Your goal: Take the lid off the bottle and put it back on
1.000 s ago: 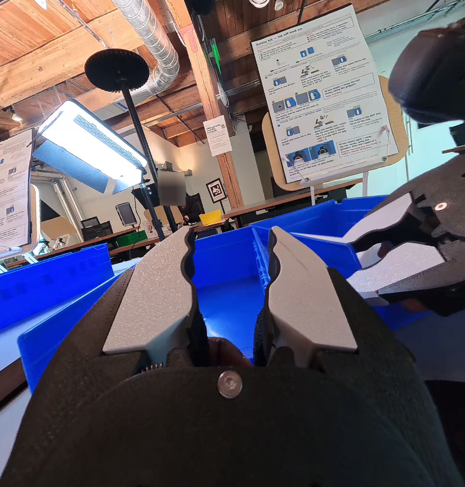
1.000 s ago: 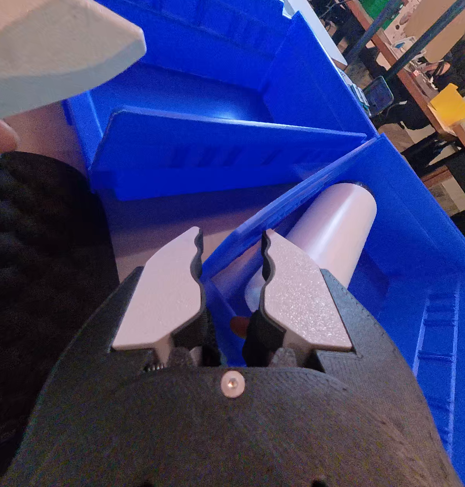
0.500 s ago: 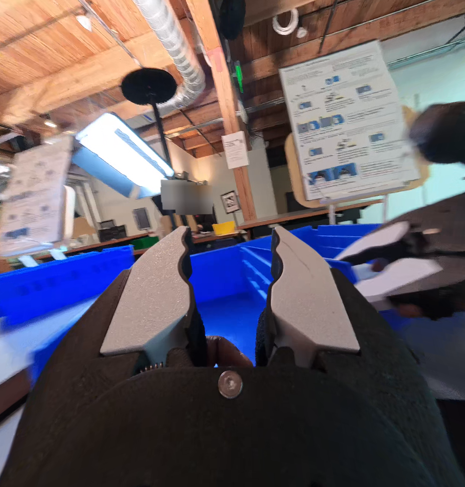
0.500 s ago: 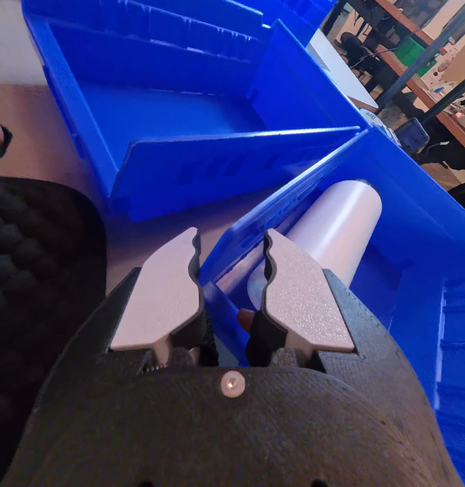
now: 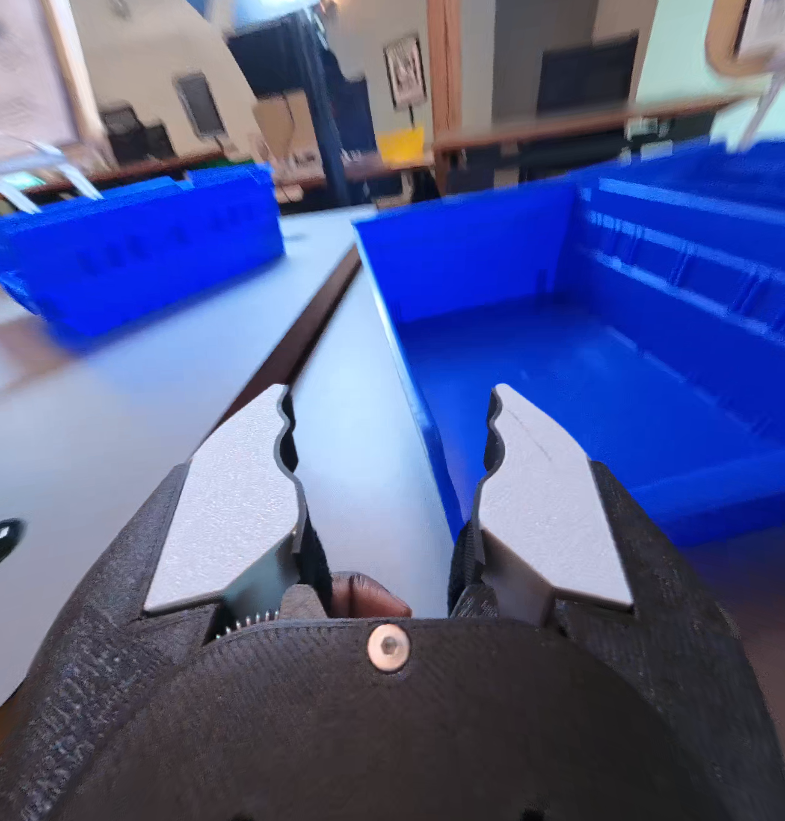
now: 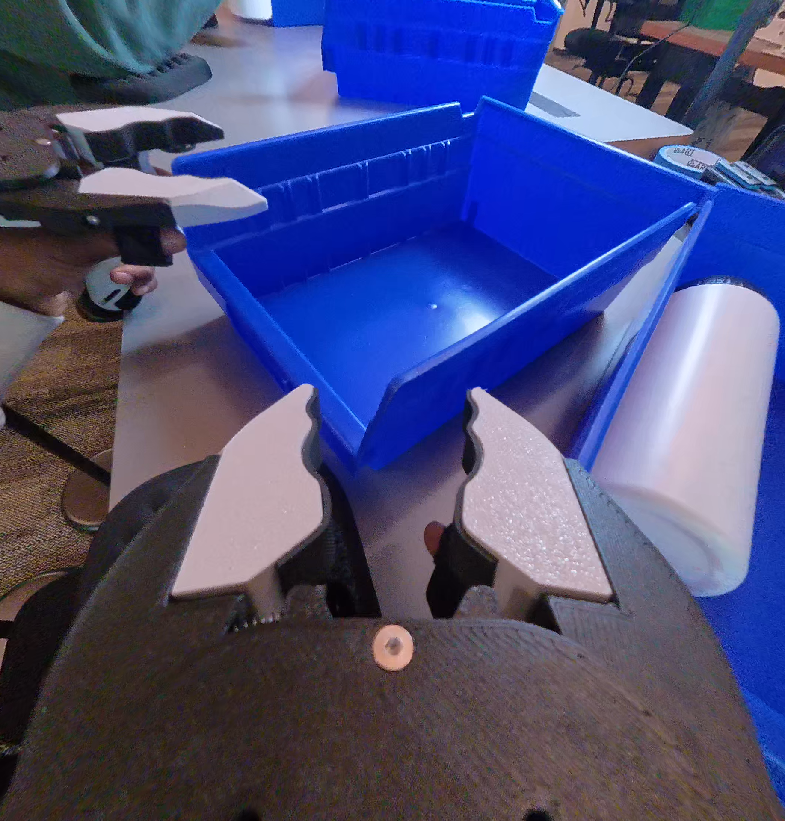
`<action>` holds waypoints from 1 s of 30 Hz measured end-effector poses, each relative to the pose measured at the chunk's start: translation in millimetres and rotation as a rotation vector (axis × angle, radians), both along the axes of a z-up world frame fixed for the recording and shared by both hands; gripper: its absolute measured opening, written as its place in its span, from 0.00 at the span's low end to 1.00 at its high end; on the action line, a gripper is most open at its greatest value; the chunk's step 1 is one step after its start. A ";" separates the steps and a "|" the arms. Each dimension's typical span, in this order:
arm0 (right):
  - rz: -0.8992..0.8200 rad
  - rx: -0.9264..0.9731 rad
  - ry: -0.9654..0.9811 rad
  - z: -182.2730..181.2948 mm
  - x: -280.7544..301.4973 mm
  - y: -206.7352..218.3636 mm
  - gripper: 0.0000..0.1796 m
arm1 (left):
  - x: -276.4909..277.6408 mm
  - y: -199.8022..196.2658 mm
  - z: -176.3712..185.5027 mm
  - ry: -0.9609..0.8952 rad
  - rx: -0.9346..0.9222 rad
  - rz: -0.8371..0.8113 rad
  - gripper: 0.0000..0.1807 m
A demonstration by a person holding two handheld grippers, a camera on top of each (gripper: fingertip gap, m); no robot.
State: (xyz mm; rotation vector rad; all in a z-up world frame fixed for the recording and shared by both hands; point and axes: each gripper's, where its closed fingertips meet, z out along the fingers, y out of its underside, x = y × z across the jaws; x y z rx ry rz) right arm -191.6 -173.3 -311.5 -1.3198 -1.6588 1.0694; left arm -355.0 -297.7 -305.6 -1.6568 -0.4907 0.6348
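A white bottle point(image 6: 692, 422) lies on its side in a blue bin point(image 6: 755, 231) at the right of the right wrist view. I cannot make out its lid. My right gripper point(image 6: 390, 395) is open and empty, above the table just left of that bin, pointing at the near corner of an empty blue bin point(image 6: 559, 186). My left gripper point(image 5: 390, 400) is open and empty, over the table along the left wall of that empty bin point(image 5: 470, 249). The left gripper also shows in the right wrist view point(image 6: 244, 166), at the far left.
Another blue bin point(image 5: 137, 249) stands at the far left of the white table point(image 5: 115, 422), and it also shows at the back in the right wrist view point(image 6: 426, 44). A blue tape roll point(image 6: 684, 157) lies behind the bins. A person's green sleeve point(image 6: 70, 35) is at top left.
Both grippers' jaws have opened wider. The left gripper has tilted down from the ceiling to the table. The right gripper has drawn back from the bottle's bin.
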 end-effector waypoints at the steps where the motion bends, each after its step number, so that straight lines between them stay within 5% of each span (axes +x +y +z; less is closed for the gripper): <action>1: -0.004 0.006 -0.007 -0.9 -2.9 -0.3 0.33 | -0.1 7.1 -11.4 -0.033 -0.076 -0.040 0.41; 3: -0.008 0.030 -0.025 -4.9 -8.4 -0.4 0.25 | 10.0 22.2 -17.7 -0.094 -0.106 -0.145 0.18; 5: -0.031 0.096 -0.031 -10.0 -13.1 4.1 0.15 | 2.0 16.5 -15.6 -0.069 -0.094 -0.022 0.06; 10: -0.055 0.306 0.040 -3.0 -9.4 4.8 0.11 | 21.3 -5.8 16.1 0.069 0.055 0.155 0.03; 16: -0.126 0.428 0.344 82.1 24.1 16.1 0.10 | 71.3 -0.3 112.1 0.251 0.318 0.111 0.03; 23: -0.406 0.532 0.511 152.7 144.0 98.3 0.09 | 169.7 115.2 186.2 0.295 0.475 -0.228 0.06; 30: -0.844 0.512 0.441 141.5 297.9 218.6 0.06 | 294.1 288.8 152.3 0.103 0.384 -0.577 0.08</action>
